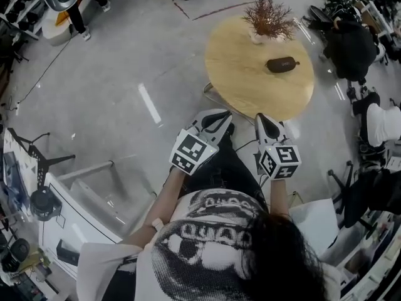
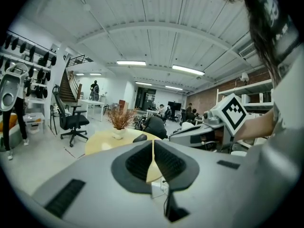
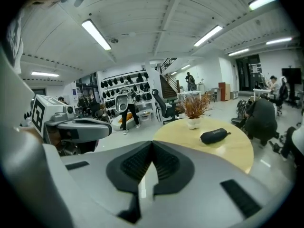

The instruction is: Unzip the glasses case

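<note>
**Task not yet begun.** The glasses case [image 1: 281,64] lies apparently still zipped and untouched on the far half of the round tabletop [image 1: 238,86], near a potted dried plant [image 1: 269,16]. The left tool [image 1: 216,116] and right tool [image 1: 263,119], both with jaws together and empty, hang short of the tabletop's near edge. Open floor [image 1: 125,74] lies to the left; clutter [image 1: 357,49] crowds the right.

Head view looks steeply down; both gripper views face the same round table [image 1: 250,86].
</note>
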Available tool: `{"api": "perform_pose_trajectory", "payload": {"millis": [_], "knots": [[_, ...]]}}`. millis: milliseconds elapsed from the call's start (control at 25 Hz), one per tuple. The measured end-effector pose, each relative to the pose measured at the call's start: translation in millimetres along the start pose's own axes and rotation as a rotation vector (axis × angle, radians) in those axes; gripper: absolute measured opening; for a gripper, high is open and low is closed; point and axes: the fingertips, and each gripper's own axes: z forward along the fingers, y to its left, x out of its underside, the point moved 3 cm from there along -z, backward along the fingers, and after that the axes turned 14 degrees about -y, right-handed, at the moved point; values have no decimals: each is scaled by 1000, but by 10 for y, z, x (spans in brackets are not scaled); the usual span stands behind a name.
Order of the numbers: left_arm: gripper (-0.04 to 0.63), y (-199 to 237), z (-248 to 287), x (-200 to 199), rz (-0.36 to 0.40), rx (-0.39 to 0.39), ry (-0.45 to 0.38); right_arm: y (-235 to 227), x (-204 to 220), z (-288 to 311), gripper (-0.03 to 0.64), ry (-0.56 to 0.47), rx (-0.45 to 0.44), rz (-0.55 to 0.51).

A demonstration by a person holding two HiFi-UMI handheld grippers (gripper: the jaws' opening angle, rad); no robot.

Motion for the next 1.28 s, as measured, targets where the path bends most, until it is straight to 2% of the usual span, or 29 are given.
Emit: {"api": "perform_pose_trajectory", "payload": {"millis": [200,480,680,880,960,1120,1280], "knots": [[20,153,380,77,4,21,36,-384,70,204,0,18,27,31],[20,475,1274,34,25,48,64,-1213,-45,623,-2,29,58,57],[20,632,1751,67,43,43,110,-1752,-61,852,0,64,57,17],[20,730,2042,233,25,36,166,-2200,62,1025,0,126,16,-97],[20,763,2129,306,24,37,192,-2353,108,1103,51,161,-23,-169],[20,800,2292,458,30,50,245,-2625,211,1267,89,246,-146,-367],[20,826,2443,639,46,78,304,-2865,353,1467,163,361,-298,-573]]}}
